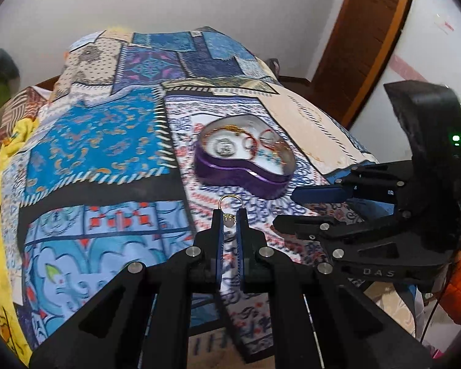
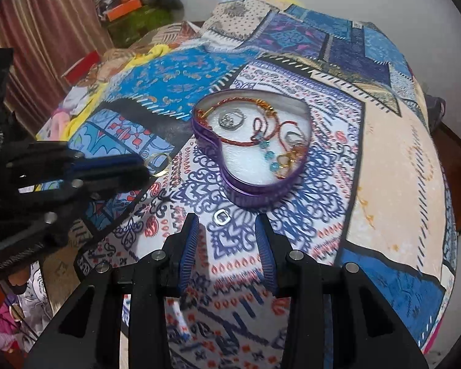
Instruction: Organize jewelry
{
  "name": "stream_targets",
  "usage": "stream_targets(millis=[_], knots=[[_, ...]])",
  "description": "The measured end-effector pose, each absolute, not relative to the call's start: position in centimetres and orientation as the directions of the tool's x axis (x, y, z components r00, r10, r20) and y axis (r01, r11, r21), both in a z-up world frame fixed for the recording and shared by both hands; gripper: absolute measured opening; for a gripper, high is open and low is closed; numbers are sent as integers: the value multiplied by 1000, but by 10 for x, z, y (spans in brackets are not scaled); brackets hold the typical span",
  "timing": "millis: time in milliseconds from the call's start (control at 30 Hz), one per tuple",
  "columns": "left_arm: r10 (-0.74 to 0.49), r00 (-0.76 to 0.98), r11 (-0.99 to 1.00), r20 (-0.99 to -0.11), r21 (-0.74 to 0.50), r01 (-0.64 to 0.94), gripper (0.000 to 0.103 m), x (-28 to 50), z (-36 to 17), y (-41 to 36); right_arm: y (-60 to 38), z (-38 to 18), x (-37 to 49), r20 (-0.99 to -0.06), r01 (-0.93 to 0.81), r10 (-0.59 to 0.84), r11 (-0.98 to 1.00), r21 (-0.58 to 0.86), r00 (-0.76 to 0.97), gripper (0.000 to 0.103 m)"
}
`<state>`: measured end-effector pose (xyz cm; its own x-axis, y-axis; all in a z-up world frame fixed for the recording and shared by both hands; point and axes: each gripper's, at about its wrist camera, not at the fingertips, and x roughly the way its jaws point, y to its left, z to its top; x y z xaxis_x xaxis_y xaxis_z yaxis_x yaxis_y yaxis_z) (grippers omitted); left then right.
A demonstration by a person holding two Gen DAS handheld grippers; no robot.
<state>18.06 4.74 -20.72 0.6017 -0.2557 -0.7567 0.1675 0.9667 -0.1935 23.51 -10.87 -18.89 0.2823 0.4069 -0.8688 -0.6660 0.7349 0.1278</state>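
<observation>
Here, in the left wrist view, the only legible writing is "DAS", embossed on the body of the right gripper, which reaches in from the right edge with a green light on its housing. The left gripper has its fingers clenched on a gold ring; the ring's loop sticks up past the fingertips, its small stone pinched between the blue pads. Just beyond lies the purple heart-shaped tin, open, with bracelets and rings inside (blurred here). Everything rests on a bed under a patchwork bedspread of blue, white and cream panels; a white wall and a brown wooden door frame stand behind.

In the right wrist view, no writing can be read. The right gripper's fingers stand released, partly apart, nothing between the pads; a small silver ring lies on the bedspread just ahead of the fingertips, between them and the tin. The tin holds red-and-gold bangles, a silver pendant and teal beads. A striped curtain hangs at the left.
</observation>
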Motion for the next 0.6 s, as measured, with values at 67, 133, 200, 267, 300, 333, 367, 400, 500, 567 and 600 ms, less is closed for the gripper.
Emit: stream_targets(millis=[67, 133, 200, 267, 300, 333, 367, 400, 500, 567, 600], knots=[[-251, 606, 968, -754, -198, 154, 6, 179, -207, 52, -106, -191, 236, -871, -666, 406, 734, 130, 277, 34], [-249, 610, 968, -752, -203, 145, 6, 177, -207, 57, -103, -193, 237, -874, -673, 397, 731, 115, 281, 25], [-246, 615, 969, -749, -204, 139, 6, 176, -205, 60, -101, -194, 235, -877, -682, 393, 723, 109, 276, 15], [-245, 619, 969, -746, -206, 136, 6, 175, -204, 60, -101, -194, 234, -877, -685, 391, 721, 102, 280, 10], [-248, 622, 968, -742, -211, 135, 6, 175, -203, 60, -101, -194, 234, -875, -683, 395, 723, 107, 281, 10], [-251, 624, 968, -740, -214, 135, 6, 174, -202, 60, -103, -193, 235, -873, -679, 401, 725, 117, 278, 10], [-252, 628, 967, -736, -215, 136, 6, 174, -200, 59, -103, -192, 235, -871, -675, 407, 727, 127, 275, 10], [-254, 634, 967, -731, -216, 138, 6, 174, -198, 58, -107, -191, 236, -867, -670, 419, 728, 144, 269, 10], [-258, 651, 965, -714, -216, 145, 6, 176, -190, 54, -112, -181, 235, -849, -662, 445, 732, 161, 285, 9], [-257, 663, 966, -703, -213, 149, 6, 179, -183, 52, -117, -172, 233, -835, -660, 456, 735, 157, 308, 9], [-257, 669, 966, -697, -211, 151, 6, 181, -180, 51, -119, -167, 233, -828, -659, 460, 736, 153, 321, 10]])
